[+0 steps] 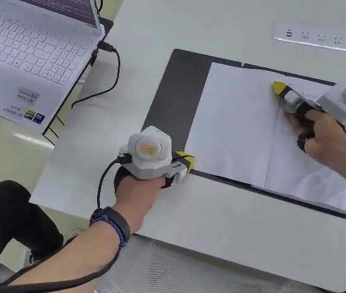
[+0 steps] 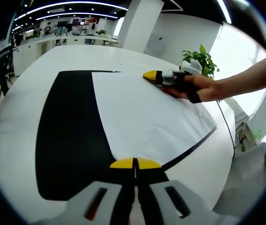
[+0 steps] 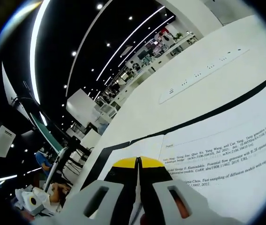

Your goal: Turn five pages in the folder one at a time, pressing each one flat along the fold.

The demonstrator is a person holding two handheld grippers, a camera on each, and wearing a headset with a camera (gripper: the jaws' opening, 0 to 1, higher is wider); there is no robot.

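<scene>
Head view: a turned page is being pressed flat at the fold of the open black folder (image 1: pixel 176 91) on the white table (image 1: pixel 160 36).

The right gripper (image 1: pixel 278 89) has its yellow-tipped jaws clenched together with nothing visibly between them. It rests tip-down on the paper at the far end of the folder's fold (image 1: pixel 274 140), where the turned blank white page (image 1: pixel 234 128) meets the printed sheet (image 1: pixel 310 177) on the folder's right half. The left gripper (image 1: pixel 185 160), jaws likewise closed and empty, sits at the folder's near left edge, just beside the blank page's corner. I judge this the pressing stroke, barely begun. Next the right tip should draw along the fold toward the folder's near edge under steady downward pressure, then take the printed sheet's free edge for the following turn. How many pages are done cannot be told.
</scene>
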